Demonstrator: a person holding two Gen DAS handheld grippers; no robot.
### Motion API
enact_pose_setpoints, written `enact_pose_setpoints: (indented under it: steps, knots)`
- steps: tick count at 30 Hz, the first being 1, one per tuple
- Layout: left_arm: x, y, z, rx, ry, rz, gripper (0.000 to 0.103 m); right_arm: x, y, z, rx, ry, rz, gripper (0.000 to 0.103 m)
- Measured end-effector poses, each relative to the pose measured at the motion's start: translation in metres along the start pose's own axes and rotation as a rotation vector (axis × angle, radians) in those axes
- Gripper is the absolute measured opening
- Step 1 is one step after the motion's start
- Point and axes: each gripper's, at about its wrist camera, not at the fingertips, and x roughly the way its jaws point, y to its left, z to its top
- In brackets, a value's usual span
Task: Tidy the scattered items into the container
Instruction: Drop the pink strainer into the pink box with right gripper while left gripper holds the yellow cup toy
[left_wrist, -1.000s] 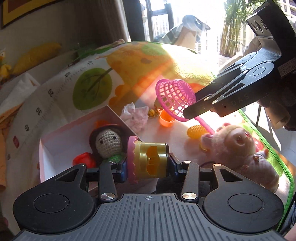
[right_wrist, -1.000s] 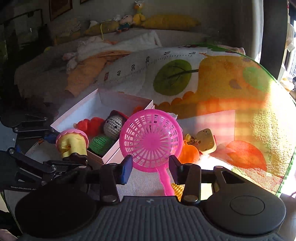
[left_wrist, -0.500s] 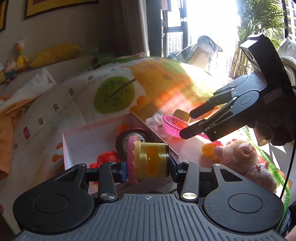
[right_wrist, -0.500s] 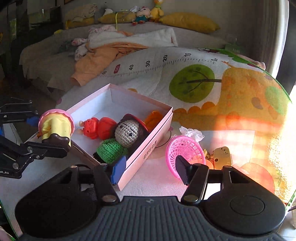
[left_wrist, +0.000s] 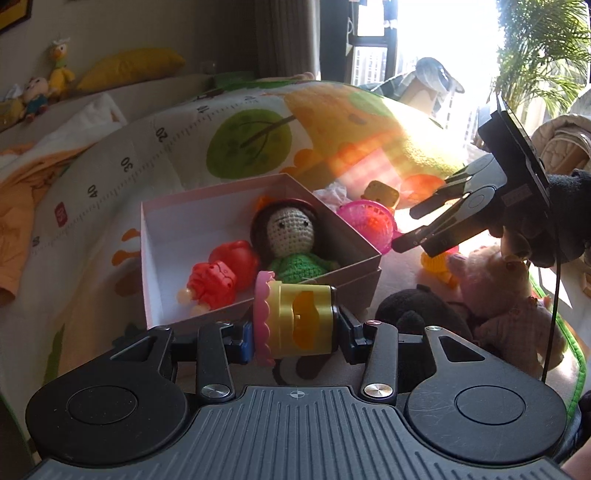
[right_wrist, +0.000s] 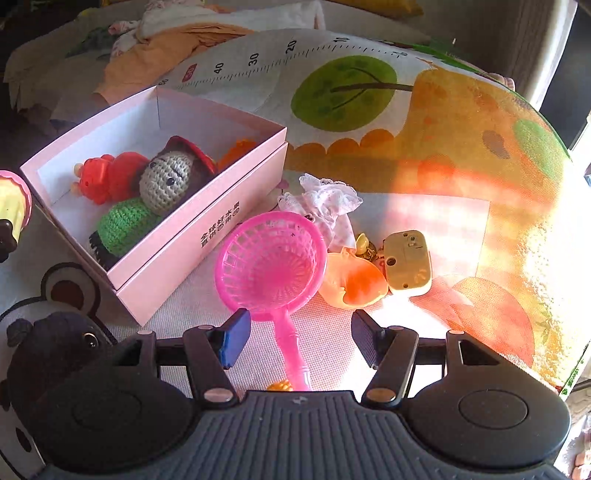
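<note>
The left gripper (left_wrist: 297, 330) clamps a yellow toy cup with a pink frill (left_wrist: 295, 317) just short of the pink box's (left_wrist: 362, 282) near rim. The right gripper (right_wrist: 297, 336), jaws apart, straddles the pink strainer's (right_wrist: 271, 264) handle beside the box wall; bare mat (right_wrist: 424, 210) lies beyond.

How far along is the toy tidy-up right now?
Partly done. The crochet doll and red toy lie in the pink box. The left gripper holds the yellow toy. The pink strainer, orange toy and plush pig remain outside.
</note>
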Motion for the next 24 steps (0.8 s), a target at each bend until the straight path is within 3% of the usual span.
enact_pose_setpoints:
  steps: [5,10,13,15,17,19,22,24]
  knots:
    - [0.006,0.004,-0.017,-0.038,0.047,-0.006,0.047,0.002,0.015,0.009,-0.157,-0.002,0.011,0.062]
    - [0.007,0.003,-0.021,-0.056,0.059,-0.021,0.049,0.027,0.037,0.016,-0.346,0.051,-0.063,0.072]
    - [0.008,0.0,-0.023,-0.054,0.064,-0.024,0.048,0.039,0.048,0.017,-0.434,0.034,-0.116,0.077]
    - [0.008,-0.001,-0.024,-0.052,0.068,-0.028,0.048,0.039,0.049,0.02,-0.458,0.02,-0.129,0.07]
    - [0.008,-0.001,-0.025,-0.051,0.07,-0.03,0.048,0.037,0.037,0.028,-0.365,0.041,-0.082,0.039]
    - [0.007,-0.002,-0.027,-0.051,0.069,-0.032,0.048,0.032,0.01,0.037,-0.163,0.065,0.019,0.039]
    - [0.006,-0.004,-0.03,-0.048,0.071,-0.041,0.049,0.026,-0.05,0.04,0.261,0.074,0.229,0.038]
    - [0.008,-0.005,-0.03,-0.049,0.076,-0.045,0.049,0.025,-0.088,0.031,0.49,0.053,0.291,0.038]
